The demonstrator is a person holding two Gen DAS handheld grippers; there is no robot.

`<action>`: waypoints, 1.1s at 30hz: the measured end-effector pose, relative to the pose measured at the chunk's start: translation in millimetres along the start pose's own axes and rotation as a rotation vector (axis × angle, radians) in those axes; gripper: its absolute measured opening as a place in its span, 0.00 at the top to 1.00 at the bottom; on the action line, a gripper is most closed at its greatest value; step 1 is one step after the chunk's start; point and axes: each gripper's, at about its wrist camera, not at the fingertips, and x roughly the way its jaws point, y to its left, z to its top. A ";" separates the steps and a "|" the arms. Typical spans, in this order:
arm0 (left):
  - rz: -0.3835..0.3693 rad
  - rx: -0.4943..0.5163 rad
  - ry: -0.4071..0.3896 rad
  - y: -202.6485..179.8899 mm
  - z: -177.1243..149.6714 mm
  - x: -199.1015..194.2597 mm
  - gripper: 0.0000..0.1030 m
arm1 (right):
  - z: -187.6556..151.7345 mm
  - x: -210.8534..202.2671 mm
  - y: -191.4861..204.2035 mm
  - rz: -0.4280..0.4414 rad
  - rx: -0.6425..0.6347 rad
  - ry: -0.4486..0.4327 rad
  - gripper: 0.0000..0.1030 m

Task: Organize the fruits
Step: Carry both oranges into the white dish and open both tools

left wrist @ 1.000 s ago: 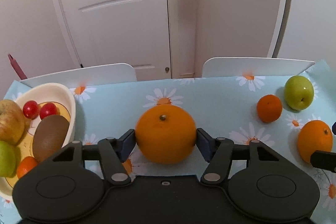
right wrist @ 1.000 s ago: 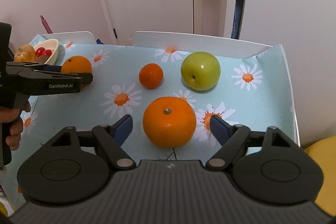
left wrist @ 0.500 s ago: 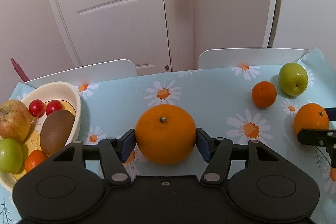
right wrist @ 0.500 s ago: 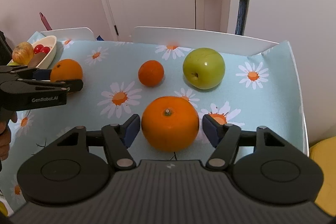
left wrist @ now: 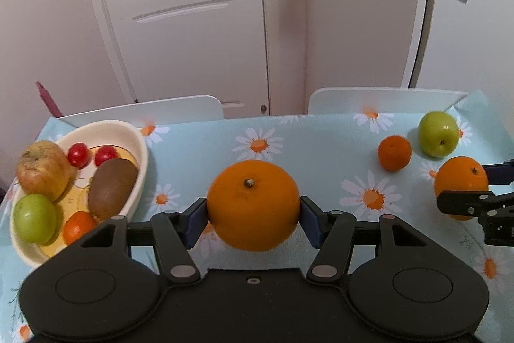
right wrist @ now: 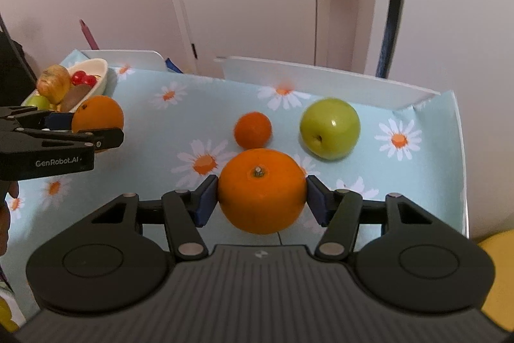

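My left gripper (left wrist: 253,214) is shut on a large orange (left wrist: 253,204), held above the daisy tablecloth, just right of the cream fruit bowl (left wrist: 141,150). The bowl holds a reddish apple (left wrist: 43,171), two cherry tomatoes (left wrist: 78,154), a kiwi (left wrist: 110,187), a green apple (left wrist: 34,218) and a small orange. My right gripper (right wrist: 261,198) is shut on a second large orange (right wrist: 261,195) at the table's right. This orange also shows in the left wrist view (left wrist: 461,179). A mandarin (right wrist: 253,130) and a green apple (right wrist: 330,127) lie beyond it.
Two white chair backs (left wrist: 382,100) stand at the table's far edge, with a white door (left wrist: 192,5) behind. The table's right edge (right wrist: 461,166) is close to the right gripper. A pink stick (left wrist: 48,98) stands at the far left corner.
The right gripper's fingers have closed onto the second orange. The left gripper has lifted and shifted left toward the bowl with its orange.
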 end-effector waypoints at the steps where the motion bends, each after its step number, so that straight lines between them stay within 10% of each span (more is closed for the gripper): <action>1: 0.004 -0.008 -0.006 1.2 0.4 -5.5 0.37 | 2.9 -2.7 1.8 0.007 -0.006 -0.004 0.29; 19: 0.127 -0.105 -0.103 52.5 18.1 -107.6 0.37 | 71.5 -41.6 83.0 0.205 -0.150 -0.057 0.29; 33: 0.146 -0.083 -0.072 126.1 19.2 -95.7 0.37 | 113.1 -11.0 164.8 0.216 -0.145 -0.061 0.29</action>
